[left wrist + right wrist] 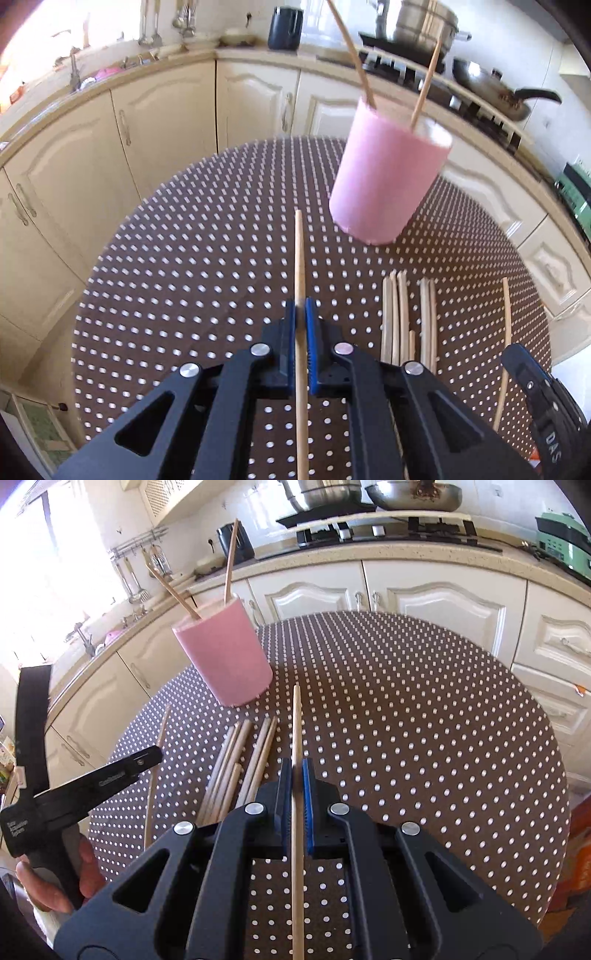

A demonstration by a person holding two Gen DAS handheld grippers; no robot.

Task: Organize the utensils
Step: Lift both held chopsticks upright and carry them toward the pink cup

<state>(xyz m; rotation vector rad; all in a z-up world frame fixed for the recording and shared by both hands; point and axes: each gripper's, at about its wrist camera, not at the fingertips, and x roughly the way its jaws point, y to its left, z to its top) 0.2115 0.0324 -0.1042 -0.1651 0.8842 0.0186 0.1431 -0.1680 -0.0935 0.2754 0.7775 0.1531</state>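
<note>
A pink cup (388,177) (225,653) stands on the round, brown, white-dotted table (184,266) (424,709), with two chopsticks (352,55) leaning in it. My left gripper (303,310) is shut on one wooden chopstick (300,254) that points toward the cup's base. In the right wrist view, my right gripper (297,771) is shut on another chopstick (296,720). A loose pile of chopsticks (406,317) (240,764) lies on the table between the two grippers. The left gripper also shows from the side (147,757), with its chopstick (153,782) running through it.
Cream kitchen cabinets (159,118) (436,594) curve around behind the table. The counter holds a stove with pots and a wok (491,88) (413,494), a black jug (284,27) and a sink tap (74,70). A hand (55,882) grips the left tool's handle.
</note>
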